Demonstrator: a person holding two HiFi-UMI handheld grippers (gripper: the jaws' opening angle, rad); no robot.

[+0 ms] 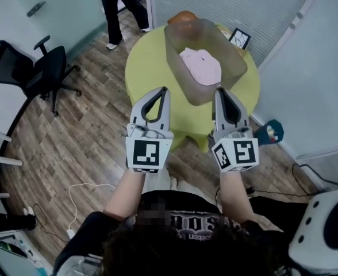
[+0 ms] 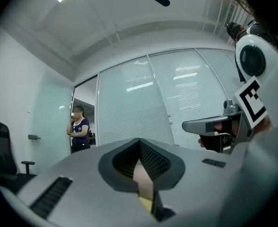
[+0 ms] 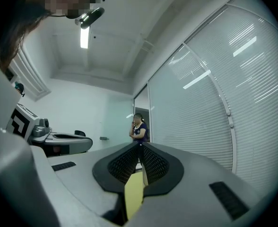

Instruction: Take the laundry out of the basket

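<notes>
A translucent grey basket [image 1: 183,56] stands on a round yellow-green table [image 1: 143,68]. Pink laundry [image 1: 200,65] lies inside it. My left gripper [image 1: 164,89] hovers at the table's near edge, just left of the basket's front corner, jaws shut with nothing in them. My right gripper [image 1: 219,89] hangs by the basket's near right corner, also shut and empty. In the left gripper view the gripper [image 2: 140,141] points level across the room, its tips meeting. The right gripper view shows the same for the right gripper [image 3: 140,145]. Neither touches the basket.
A person [image 1: 120,10] stands beyond the table by the doorway. A black office chair [image 1: 37,68] sits at the left. An orange object [image 1: 183,17] and a marker card [image 1: 239,38] lie behind the basket. A white device [image 1: 324,229] is at the lower right, and blinds cover the glass wall.
</notes>
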